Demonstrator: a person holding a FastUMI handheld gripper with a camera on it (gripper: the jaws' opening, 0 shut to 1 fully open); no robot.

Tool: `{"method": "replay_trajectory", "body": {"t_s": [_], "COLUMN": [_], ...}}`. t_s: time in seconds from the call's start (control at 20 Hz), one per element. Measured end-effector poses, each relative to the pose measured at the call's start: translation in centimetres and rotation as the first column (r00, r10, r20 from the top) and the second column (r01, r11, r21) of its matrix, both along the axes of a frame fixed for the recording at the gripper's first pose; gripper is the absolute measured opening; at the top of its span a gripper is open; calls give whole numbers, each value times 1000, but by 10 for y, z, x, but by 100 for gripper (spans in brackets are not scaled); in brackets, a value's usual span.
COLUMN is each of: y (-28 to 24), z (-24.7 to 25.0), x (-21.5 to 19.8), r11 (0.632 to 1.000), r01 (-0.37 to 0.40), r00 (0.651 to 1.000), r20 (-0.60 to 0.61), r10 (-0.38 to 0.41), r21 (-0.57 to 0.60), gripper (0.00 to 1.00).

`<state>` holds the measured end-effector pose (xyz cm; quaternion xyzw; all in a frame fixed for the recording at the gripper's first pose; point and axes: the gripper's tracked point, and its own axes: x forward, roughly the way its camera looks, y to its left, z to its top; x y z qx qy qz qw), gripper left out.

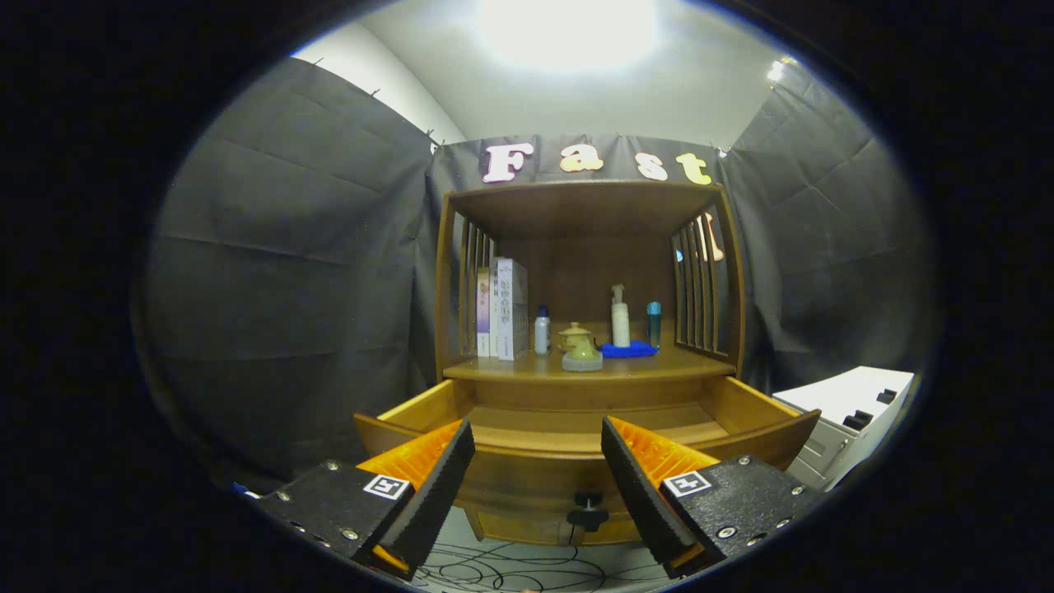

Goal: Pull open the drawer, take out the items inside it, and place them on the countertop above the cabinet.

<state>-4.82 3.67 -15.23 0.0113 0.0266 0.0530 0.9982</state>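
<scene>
My gripper [537,482] stands wide apart, its 2 fingers [432,486] holding nothing, just before the drawer [576,461]. The drawer is warm brown wood with a curved front and 1 dark knob [588,511], pulled out of the cabinet [585,206]; its visible floor looks bare. On the countertop [527,368] above stand 3 books [502,307], 3 bottles [620,317], 2 small teapots [582,354] and 1 blue cloth [630,349].

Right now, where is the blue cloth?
In the gripper view the blue cloth lies on the countertop above the open drawer, under the white pump bottle, well beyond the open gripper.
</scene>
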Motion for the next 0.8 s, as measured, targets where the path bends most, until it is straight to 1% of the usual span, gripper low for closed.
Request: {"method": "replay_trajectory", "body": {"t_s": [0.2,0.25,0.4,0.5,0.55,0.6,0.7,0.8], "y": [-23,-25,-21,-28,-33,-30,-27,-29], "z": [-43,-50,-70,-80,-78,-78,-80,-80], "x": [13,19,38,46,47,48,51,50], "r11": [997,997,998,996,993,993,992,991], "r01": [71,79,58,84,103,106,121,130], "r00": [996,995,994,990,991,991,989,987], "r20": [-57,-64,-89,-106,-77,-72,-78,-92], "r10": [-71,-79,-58,-88,-107,-109,-123,-133], "r21": [-4,-3,-5,-42,-53,-45,-25,-40], "gripper": [96,96,96,96,96,94,94,94]}}
